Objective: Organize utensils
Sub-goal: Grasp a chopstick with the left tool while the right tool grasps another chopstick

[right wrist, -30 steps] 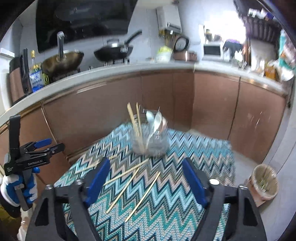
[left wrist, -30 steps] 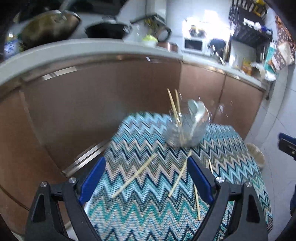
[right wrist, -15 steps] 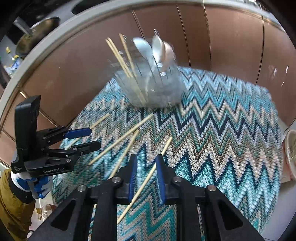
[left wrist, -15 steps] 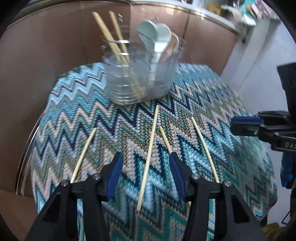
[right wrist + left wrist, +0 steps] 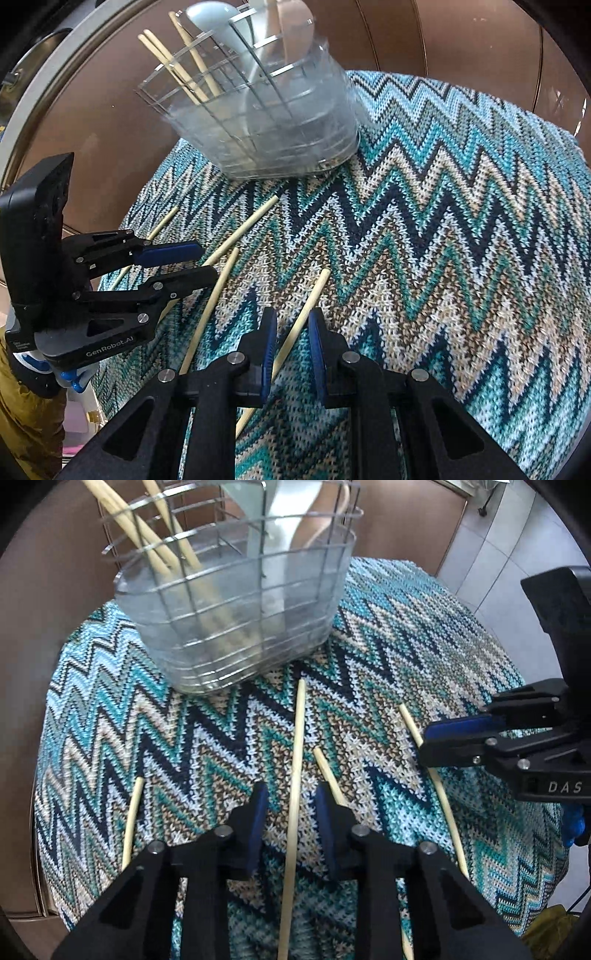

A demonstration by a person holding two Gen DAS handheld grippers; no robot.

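Observation:
A wire utensil holder (image 5: 240, 627) (image 5: 266, 122) stands at the far side of a zigzag cloth (image 5: 424, 646), with spoons (image 5: 284, 517) and chopsticks (image 5: 162, 550) upright in it. Several loose chopsticks lie on the cloth. My left gripper (image 5: 291, 788) (image 5: 208, 263) points down over the long middle chopstick (image 5: 297, 738). Its jaws are closing, with the stick between the pads and gaps on both sides. My right gripper (image 5: 293, 314) (image 5: 423, 746) straddles another chopstick (image 5: 314, 291) that crosses slantwise between its narrow jaws; the pads do not press it.
More chopsticks lie at the left (image 5: 131, 823), beside my left gripper (image 5: 328, 771) and between the two grippers (image 5: 210, 314). Brown cabinet fronts (image 5: 461, 48) rise behind the table, with tiled floor (image 5: 498, 554) to the right. A blue-gloved hand (image 5: 572, 823) holds the right gripper.
Both grippers have dropped toward the cloth and tilted downward, so the holder looms closer. Each pair of jaws has narrowed from wide open to a slim gap around one chopstick.

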